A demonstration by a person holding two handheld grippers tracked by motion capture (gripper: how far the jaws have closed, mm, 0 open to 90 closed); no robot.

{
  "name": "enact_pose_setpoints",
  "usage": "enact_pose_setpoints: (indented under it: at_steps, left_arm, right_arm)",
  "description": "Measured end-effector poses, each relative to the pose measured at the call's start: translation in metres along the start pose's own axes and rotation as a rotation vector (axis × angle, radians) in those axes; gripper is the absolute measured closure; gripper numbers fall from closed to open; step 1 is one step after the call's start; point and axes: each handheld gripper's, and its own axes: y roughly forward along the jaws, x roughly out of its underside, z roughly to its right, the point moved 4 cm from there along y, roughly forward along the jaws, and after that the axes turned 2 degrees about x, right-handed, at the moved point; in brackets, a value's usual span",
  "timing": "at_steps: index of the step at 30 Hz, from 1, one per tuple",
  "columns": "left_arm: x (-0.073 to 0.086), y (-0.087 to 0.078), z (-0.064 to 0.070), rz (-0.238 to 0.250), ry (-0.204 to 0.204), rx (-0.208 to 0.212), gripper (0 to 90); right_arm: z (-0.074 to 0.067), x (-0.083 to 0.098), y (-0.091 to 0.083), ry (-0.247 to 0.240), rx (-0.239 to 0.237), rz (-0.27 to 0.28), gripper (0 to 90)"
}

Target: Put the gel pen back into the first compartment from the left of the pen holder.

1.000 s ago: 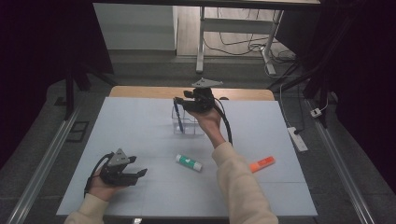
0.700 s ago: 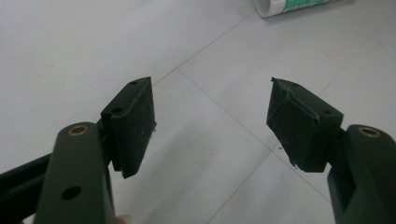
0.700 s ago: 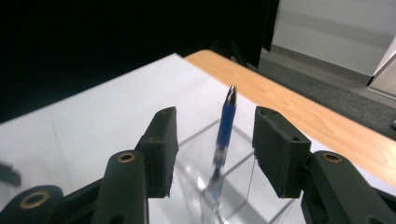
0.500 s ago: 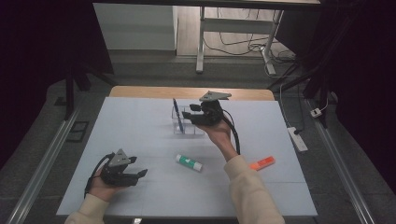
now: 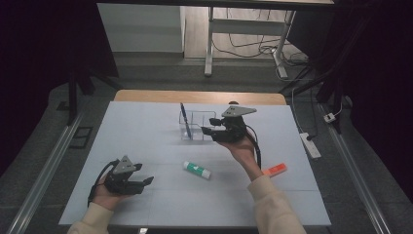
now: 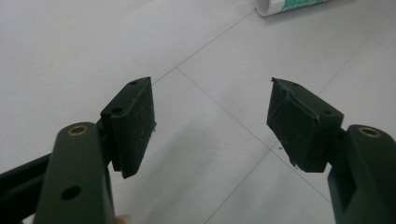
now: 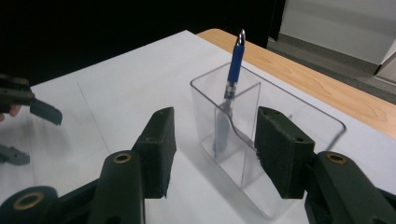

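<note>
A clear plastic organiser box (image 5: 199, 126) stands at the back middle of the white mat, and a blue pen (image 5: 184, 118) leans upright in its left compartment. In the right gripper view the box (image 7: 280, 135) and pen (image 7: 235, 65) lie just beyond the jaws. My right gripper (image 5: 207, 131) hovers at the box's right side; it is open, its jaws have just been opening, and nothing is between them (image 7: 215, 140). My left gripper (image 5: 146, 181) rests open and empty (image 6: 210, 116) at the front left. A white and green glue stick (image 5: 197, 169) lies between the hands.
An orange marker (image 5: 275, 170) lies on the mat right of the right forearm. The mat (image 5: 141, 136) covers a wooden table whose edge (image 5: 146, 95) shows at the back. A power strip (image 5: 310, 145) and cables lie on the floor at right.
The right hand has drawn back from above the box, moving right and toward the person. The pen stays standing in the box. The left hand has not moved.
</note>
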Motion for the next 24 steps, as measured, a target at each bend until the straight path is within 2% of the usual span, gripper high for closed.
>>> enact_pose_setpoints:
  at_steps: [24]
  left_arm:
    - [0.0, 0.001, -0.001, 0.001, -0.005, 0.0, 32.2]
  right_arm:
    - [0.006, 0.048, -0.054, -0.017, -0.003, -0.066, 44.5]
